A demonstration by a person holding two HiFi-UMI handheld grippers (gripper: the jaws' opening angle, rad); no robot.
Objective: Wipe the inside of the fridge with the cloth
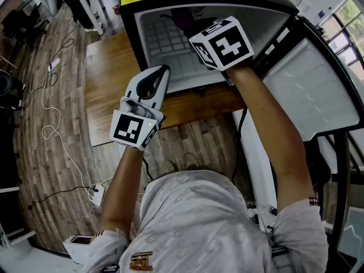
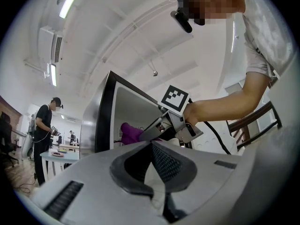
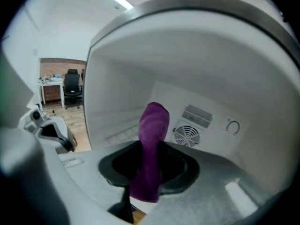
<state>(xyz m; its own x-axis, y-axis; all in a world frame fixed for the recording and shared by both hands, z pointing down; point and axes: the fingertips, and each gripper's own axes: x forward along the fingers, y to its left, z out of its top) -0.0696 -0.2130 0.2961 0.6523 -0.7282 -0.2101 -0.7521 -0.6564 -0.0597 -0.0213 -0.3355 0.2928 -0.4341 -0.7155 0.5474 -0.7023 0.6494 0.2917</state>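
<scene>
Plush purple cloth [image 3: 152, 125] in right gripper [image 3: 146, 175]

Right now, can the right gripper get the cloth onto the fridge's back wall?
Probably yes. The door stands open, the right gripper is inside the fridge with its jaws shut on the purple cloth, and nothing stands between cloth and back wall.
</scene>
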